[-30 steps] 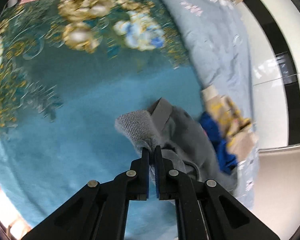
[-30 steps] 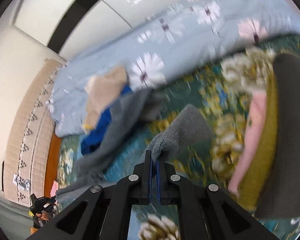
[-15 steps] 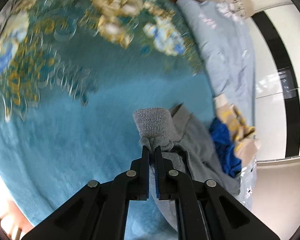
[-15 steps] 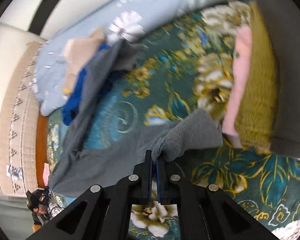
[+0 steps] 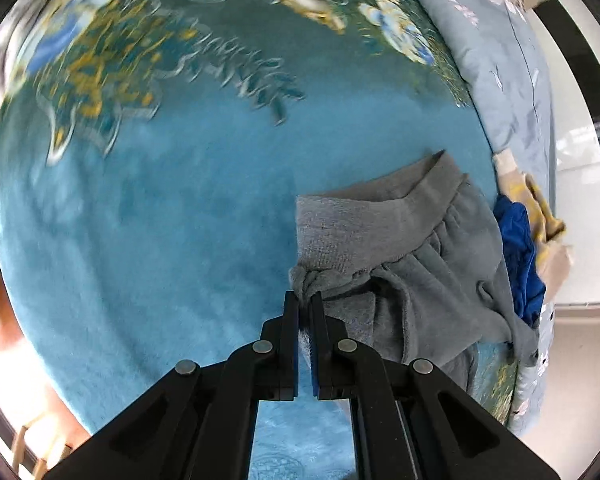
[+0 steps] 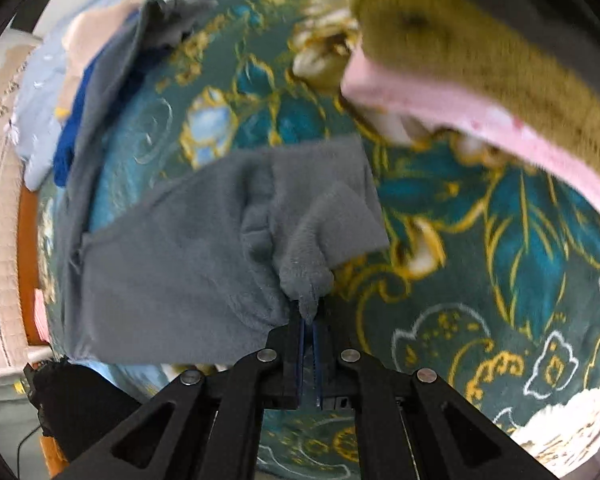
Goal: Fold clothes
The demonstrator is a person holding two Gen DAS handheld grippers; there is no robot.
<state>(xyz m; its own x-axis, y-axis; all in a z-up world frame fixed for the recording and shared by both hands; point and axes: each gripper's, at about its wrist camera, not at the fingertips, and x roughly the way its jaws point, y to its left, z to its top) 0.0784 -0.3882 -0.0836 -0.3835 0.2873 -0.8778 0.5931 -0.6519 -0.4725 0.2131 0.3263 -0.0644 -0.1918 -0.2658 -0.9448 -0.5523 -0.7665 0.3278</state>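
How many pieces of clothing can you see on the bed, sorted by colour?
Grey: 1, the grey garment, pinched by the left gripper and the right gripper
Blue: 1, the blue garment
Beige: 1, the beige garment
Pink: 1, the pink garment, folded
Olive: 1, the olive garment, folded on the pink one
Total: 5

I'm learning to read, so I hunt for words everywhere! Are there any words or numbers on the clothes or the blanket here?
None can be read in either view.
Grey garment: plain, no label showing.
Blanket: only flowers and gold swirls, no letters.
Pale blue quilt: only printed flowers.
Pink and mustard folded clothes: blurred, no text visible.
Blue garment: no print visible.
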